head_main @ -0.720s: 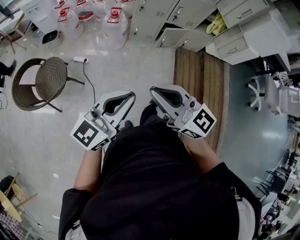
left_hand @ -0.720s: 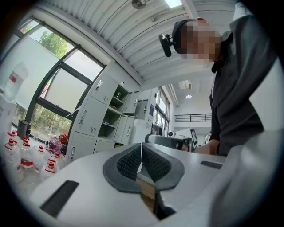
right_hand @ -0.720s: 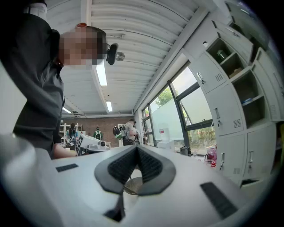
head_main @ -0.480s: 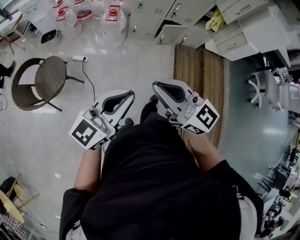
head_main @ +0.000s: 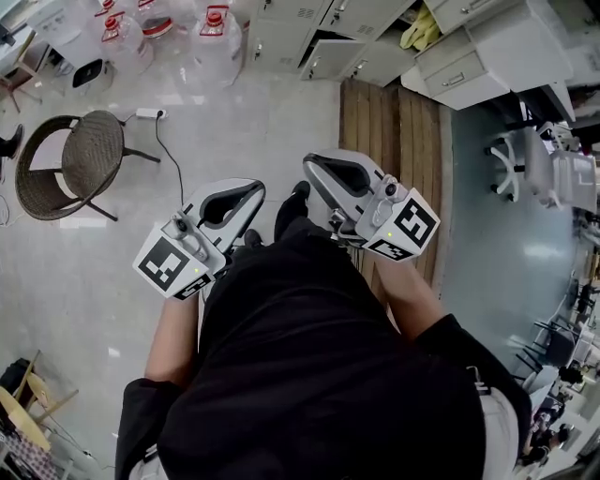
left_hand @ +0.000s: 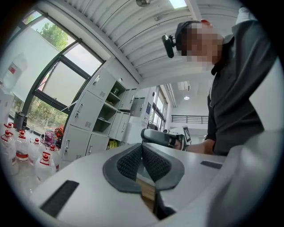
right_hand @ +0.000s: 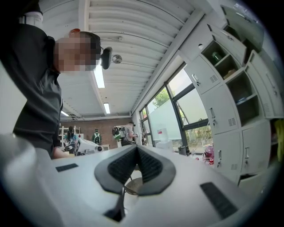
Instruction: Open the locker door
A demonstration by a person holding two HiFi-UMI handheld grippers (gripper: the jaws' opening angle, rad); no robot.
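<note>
Head view: person stands on a pale floor [head_main: 272,122], both grippers held level in front of the body; left gripper [head_main: 251,194] and right gripper [head_main: 313,170] side by side, near each other but apart; tips point toward the top of the frame. Grey lockers [head_main: 281,33] run along the top edge, well apart from both tools; one locker door [head_main: 330,58] hangs ajar at the bottom row, the others around it look closed; something yellow [head_main: 417,28] sits in an open compartment further right. Wooden platform [head_main: 394,141] lies between the right gripper and the lockers; wicker chair [head_main: 80,164] off to the left; water bottles [head_main: 211,42] stand beside the lockers.

Left gripper view: left gripper [left_hand: 142,148] has its jaws closed together, pads meeting at the tip, nothing between them; lockers [left_hand: 86,117] stand ahead and left of the jaws, far off, with closed doors and some open shelves; water bottles [left_hand: 20,150] at far left; right gripper [left_hand: 162,138] shows just beyond the jaw tips.

Right gripper view: right gripper [right_hand: 136,153] likewise fully closed and empty; lockers [right_hand: 222,111] rise along the right side, well away from the jaws, no contact; left gripper [right_hand: 86,146] visible at left; people [right_hand: 95,135] in the far background.
</note>
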